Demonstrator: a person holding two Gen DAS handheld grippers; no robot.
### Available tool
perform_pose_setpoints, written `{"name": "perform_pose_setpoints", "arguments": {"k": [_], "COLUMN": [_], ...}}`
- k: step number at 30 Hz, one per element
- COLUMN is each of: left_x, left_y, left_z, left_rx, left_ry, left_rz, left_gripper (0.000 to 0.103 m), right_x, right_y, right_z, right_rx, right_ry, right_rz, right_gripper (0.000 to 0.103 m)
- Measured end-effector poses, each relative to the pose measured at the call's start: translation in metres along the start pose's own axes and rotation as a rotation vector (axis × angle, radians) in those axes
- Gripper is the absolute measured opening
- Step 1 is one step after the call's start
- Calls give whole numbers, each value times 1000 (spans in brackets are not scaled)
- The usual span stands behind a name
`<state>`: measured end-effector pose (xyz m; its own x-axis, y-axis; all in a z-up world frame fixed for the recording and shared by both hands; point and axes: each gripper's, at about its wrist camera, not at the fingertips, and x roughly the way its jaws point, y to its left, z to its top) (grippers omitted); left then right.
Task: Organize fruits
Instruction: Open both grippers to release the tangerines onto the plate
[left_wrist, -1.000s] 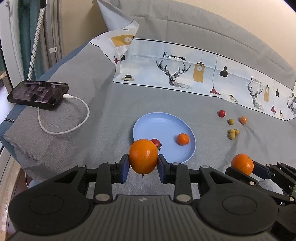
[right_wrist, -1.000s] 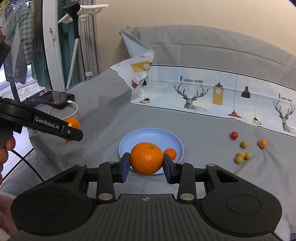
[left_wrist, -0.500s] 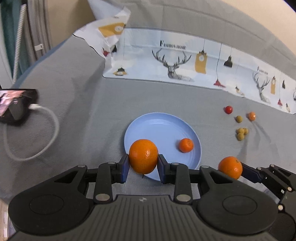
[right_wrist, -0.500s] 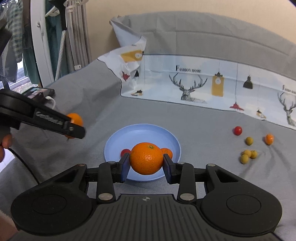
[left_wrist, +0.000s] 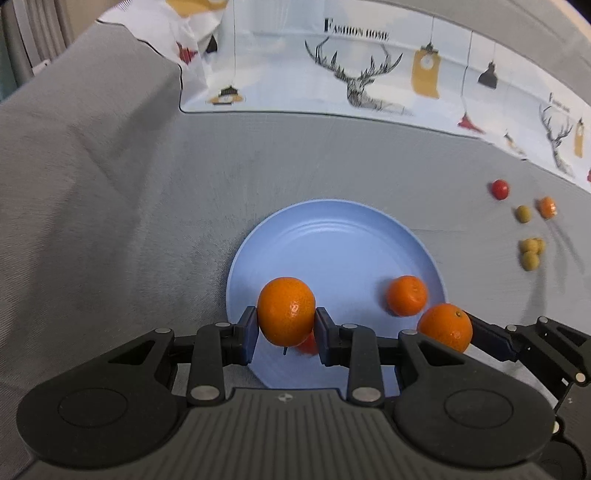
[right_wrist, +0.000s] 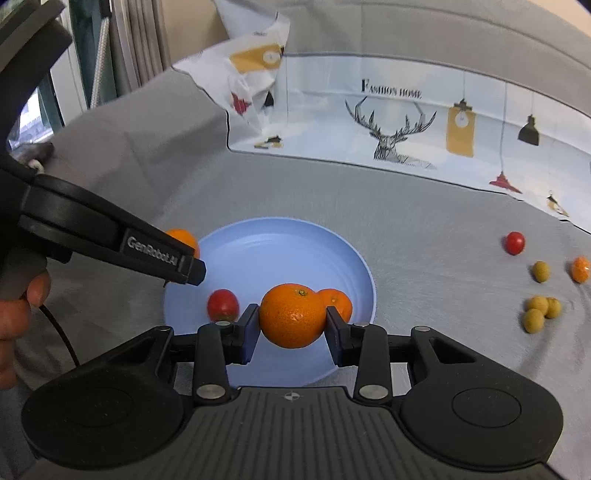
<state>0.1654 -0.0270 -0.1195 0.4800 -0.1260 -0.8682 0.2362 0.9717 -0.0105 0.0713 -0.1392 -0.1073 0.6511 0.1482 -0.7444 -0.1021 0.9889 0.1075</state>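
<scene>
1. Now both grippers carry fruit to the plate (left_wrist: 332, 236): the left gripper (left_wrist: 285, 334) pinches an orange (left_wrist: 286, 312), the right gripper (right_wrist: 291, 334) pinches another orange (right_wrist: 293, 315)
2. Both oranges hang just above the plate's near part, beside a mandarin (left_wrist: 406, 295) and a tomato (right_wrist: 222, 304)
3. Next, I judge, lower onto bare blue, then spread the jaws

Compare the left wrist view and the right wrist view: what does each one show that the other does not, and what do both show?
Only the left wrist view shows the right gripper from the side, shut on its orange.

Only the right wrist view shows a person's hand holding the left gripper, and the whole red fruit on the plate.

Both show the blue plate, a small orange on it, loose small fruits on the grey cloth, and the deer-print sheet.
</scene>
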Motion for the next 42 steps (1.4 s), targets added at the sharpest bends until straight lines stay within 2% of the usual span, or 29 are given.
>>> {"name": "perform_pose_setpoints", "arguments": {"k": [5,6,7,8,9,10,11,13,19,24,30,42], "left_x": [24,26,26,24,20,15,8,-2,-52,-102,-151,-204], "left_y": [0,1,1,1,2,3,2,-1,2,3,9,-2], "left_z": [5,6,7,7,7,7,6,5,-18,-53,-85,-122], "left_rx": [19,21,25,29,27,24,26,53,21,1,-53,-21], "left_ry": [39,40,38,29,1,-26,-58,-71,-90,-113,-147,-238], "left_rz": [6,0,-7,-14,-16,-13,-9,-8,-23,-18,-28,1], "left_gripper": [36,40,59,71,94,102,103,103,103,103,103,103], "right_x": [25,28,31,32,33,32,30,21,-26,-78,-131,-199], "right_y": [-1,-1,-1,-1,0,1,1,2,2,11,16,18], "right_z": [-3,-3,-2,-2,0,1,2,4,-2,-19,-33,-52], "right_rx": [-21,-24,-27,-32,-41,-50,-57,-68,-34,-26,-10,20], "right_ry": [40,46,50,52,49,44,36,24,50,44,-31,-172], "right_rz": [5,8,15,18,19,14,8,-4,15,13,-26,-56], "right_gripper": [40,40,40,41,49,55,69,85,92,96,101,102]}}
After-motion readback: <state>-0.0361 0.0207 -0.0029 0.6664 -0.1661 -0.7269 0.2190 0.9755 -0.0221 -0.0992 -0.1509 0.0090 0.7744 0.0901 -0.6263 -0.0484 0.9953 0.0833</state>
